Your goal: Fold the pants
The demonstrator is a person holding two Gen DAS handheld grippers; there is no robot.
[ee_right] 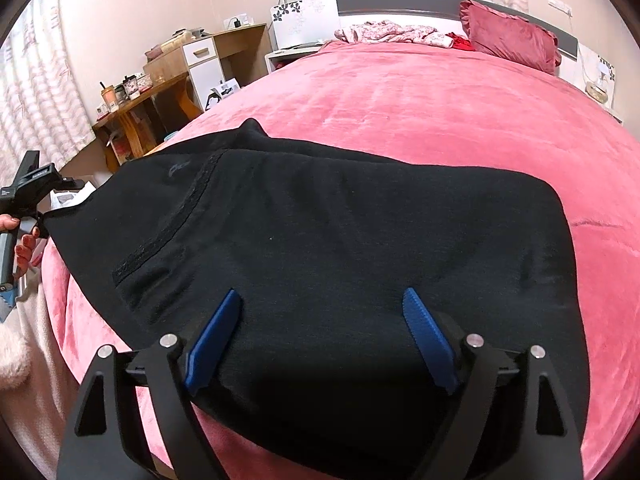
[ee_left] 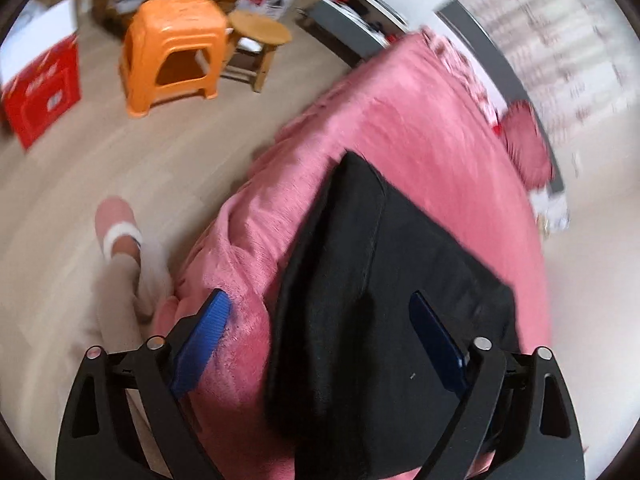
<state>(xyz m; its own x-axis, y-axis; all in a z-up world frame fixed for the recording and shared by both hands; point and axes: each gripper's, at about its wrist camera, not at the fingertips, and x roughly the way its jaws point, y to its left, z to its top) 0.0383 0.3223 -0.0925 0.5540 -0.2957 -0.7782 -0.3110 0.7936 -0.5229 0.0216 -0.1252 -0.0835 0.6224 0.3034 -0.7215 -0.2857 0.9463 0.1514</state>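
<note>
Black cloth, the pants [ee_right: 328,240] lie folded into a broad flat pad on the pink blanket of the bed [ee_right: 420,112], near the bed's foot edge. The right tool [ee_right: 324,300] hangs over the near part of the pants with its blue pads [ee_right: 216,336] spread wide apart, nothing gripped between them. The left tool [ee_left: 320,304] is likewise wide open and holds nothing; one pad sits over the pink blanket just beside the pants' edge, the other over the black fabric. That view is blurred. Seen from the right wrist, a hand [ee_right: 22,240] grips the left tool's handle beside the pants' far left corner. On the floor beyond the bed stands an orange stool [ee_left: 176,52].
</note>
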